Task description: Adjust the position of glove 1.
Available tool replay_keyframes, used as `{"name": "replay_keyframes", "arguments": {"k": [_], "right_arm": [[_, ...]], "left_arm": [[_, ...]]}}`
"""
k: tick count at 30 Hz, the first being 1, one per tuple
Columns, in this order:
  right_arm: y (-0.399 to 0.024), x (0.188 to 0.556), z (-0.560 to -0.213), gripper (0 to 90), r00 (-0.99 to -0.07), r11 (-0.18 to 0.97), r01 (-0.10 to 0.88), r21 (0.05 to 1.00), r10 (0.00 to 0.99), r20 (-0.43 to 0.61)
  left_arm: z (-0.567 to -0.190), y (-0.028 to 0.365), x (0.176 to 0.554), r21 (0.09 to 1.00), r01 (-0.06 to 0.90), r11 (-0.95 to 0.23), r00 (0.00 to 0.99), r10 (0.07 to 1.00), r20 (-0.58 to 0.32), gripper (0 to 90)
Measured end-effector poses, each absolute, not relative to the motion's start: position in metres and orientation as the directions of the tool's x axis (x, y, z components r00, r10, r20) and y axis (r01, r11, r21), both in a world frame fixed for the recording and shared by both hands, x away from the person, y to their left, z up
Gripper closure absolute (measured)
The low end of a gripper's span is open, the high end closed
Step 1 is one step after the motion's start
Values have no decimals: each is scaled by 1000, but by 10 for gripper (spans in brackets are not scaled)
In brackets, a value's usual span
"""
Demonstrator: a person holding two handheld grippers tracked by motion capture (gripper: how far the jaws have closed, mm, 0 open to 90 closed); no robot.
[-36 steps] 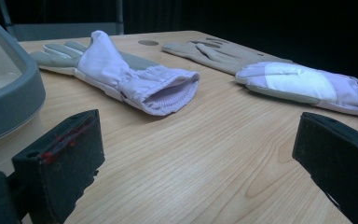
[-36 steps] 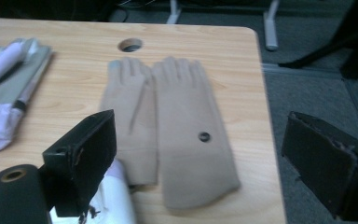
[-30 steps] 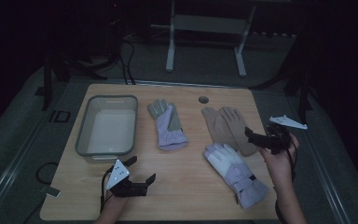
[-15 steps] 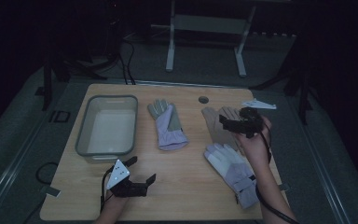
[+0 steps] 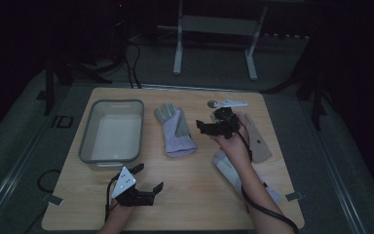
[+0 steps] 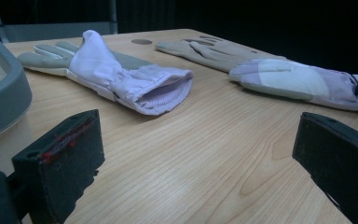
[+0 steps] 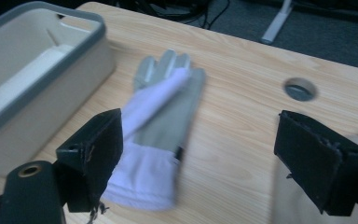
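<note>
Right gripper [image 5: 209, 127], jaws apart and empty, hovers just right of the grey-and-lilac glove [image 5: 175, 130]. Left gripper [image 5: 148, 178], also spread wide, sits well below that glove.

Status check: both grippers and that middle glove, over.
Right gripper open, above the table, aimed at grey-and-white glove. Left gripper open, low at near edge. Glove flat beside tub, untouched. Nothing between.
</note>
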State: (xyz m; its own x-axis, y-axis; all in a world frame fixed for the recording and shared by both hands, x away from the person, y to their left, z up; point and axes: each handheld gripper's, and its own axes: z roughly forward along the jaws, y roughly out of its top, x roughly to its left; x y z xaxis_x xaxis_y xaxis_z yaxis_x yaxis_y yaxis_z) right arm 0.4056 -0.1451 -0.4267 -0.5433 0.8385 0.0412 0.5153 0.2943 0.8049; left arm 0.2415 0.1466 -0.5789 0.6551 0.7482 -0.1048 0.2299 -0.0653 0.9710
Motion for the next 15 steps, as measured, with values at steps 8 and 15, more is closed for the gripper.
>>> {"name": "replay_keyframes", "arguments": {"k": [8, 15], "right_arm": [[-102, 419, -444, 155, -569, 314, 538, 782, 820, 62], [-81, 436, -464, 155, -571, 335, 571, 749, 818, 69]], "left_arm": [[-579, 146, 241, 971, 229, -71, 662, 742, -102, 21], [-579, 146, 241, 971, 231, -66, 665, 739, -108, 21]]}}
